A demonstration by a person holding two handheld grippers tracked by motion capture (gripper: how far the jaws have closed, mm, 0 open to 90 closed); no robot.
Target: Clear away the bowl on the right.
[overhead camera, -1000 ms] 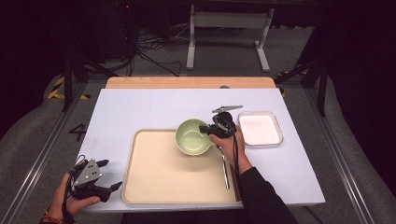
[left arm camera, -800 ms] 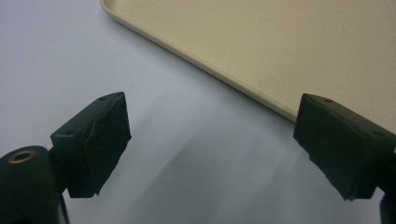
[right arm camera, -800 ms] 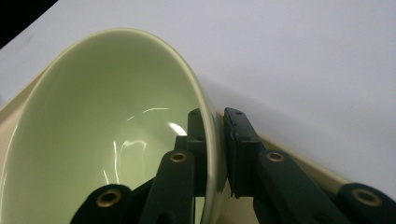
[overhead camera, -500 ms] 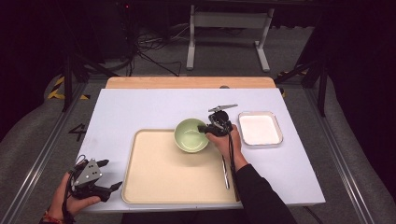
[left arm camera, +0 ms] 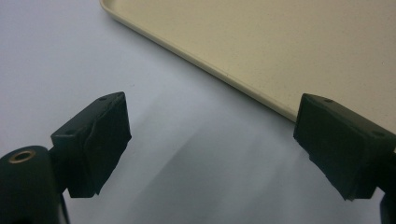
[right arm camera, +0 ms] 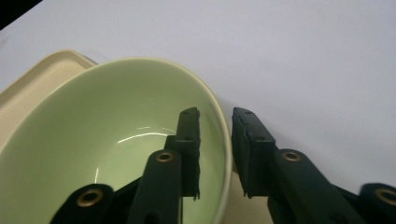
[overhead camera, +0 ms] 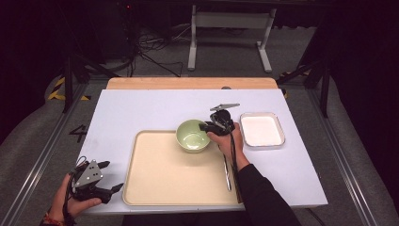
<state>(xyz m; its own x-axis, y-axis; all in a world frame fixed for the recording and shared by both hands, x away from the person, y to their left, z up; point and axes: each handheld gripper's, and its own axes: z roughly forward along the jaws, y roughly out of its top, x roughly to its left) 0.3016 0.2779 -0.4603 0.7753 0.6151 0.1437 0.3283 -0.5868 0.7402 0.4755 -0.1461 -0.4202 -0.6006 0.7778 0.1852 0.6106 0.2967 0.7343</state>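
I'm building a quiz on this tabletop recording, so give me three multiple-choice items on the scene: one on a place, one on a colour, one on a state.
1. Where does the green bowl stand?
A. at the far right corner of the beige tray
B. inside the white container
C. on the wooden board

2. What colour is the bowl's inside?
A. red
B. light green
C. black

3. How do the right gripper jaws stand?
A. wide open over the bare table
B. closed flat on a spoon
C. one on each side of the bowl's rim

Answers: 1 A, the high view shows it there. 2 B, the right gripper view shows green glaze. 3 C, the rim passes between them with a gap.
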